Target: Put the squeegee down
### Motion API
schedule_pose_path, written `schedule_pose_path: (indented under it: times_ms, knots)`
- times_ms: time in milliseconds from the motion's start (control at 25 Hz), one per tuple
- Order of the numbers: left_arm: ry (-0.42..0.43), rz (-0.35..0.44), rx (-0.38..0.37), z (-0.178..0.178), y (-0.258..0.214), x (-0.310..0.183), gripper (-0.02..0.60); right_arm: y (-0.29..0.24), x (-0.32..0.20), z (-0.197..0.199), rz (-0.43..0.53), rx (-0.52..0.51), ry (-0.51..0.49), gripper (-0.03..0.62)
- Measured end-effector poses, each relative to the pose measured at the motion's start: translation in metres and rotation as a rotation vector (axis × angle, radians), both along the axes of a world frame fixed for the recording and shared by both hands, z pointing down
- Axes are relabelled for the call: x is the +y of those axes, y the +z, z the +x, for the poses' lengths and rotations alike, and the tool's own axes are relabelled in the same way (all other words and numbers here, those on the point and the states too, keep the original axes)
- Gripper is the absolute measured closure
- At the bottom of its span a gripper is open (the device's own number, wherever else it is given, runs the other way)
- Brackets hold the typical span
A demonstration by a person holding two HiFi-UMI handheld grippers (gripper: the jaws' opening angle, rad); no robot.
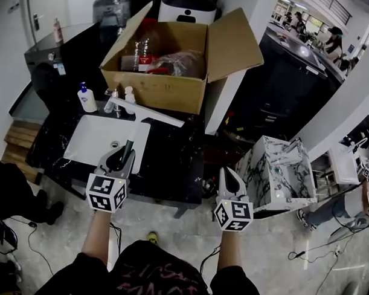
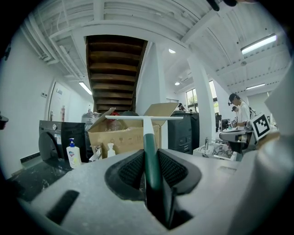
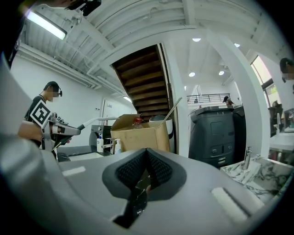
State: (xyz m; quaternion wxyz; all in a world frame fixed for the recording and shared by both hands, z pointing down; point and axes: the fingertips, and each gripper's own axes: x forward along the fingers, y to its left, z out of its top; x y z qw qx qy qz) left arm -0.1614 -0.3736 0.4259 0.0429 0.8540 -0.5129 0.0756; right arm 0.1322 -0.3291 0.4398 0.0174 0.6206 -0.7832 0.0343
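The squeegee [image 1: 155,115] is gripped by its green handle in the left gripper [image 1: 120,155], over the white sink [image 1: 91,140], handle pointed far, blade set crosswise. The right gripper [image 1: 228,174] is closed, empty.

2 pale-grey plastic units, left gripper [image 1: 125,154] and right gripper [image 1: 227,174], each with 1 black-and-white marker cube [image 1: 105,192]; dark patterned short-sleeved top [image 1: 162,276].

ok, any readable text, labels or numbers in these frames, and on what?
Nothing can be read as text.
Soap bottle label: too blurred.
Cardboard box front: faint marks, too small.
Black washing machine sticker: too small.
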Motion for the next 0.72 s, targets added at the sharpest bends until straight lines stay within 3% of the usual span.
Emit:
schedule_pose_path:
  times_ms: [720]
  knots:
    - [0.028,-0.027,0.027,-0.013,0.014,-0.049,0.483,0.000,-0.042,-0.015,0.010,0.014,0.042,0.583]
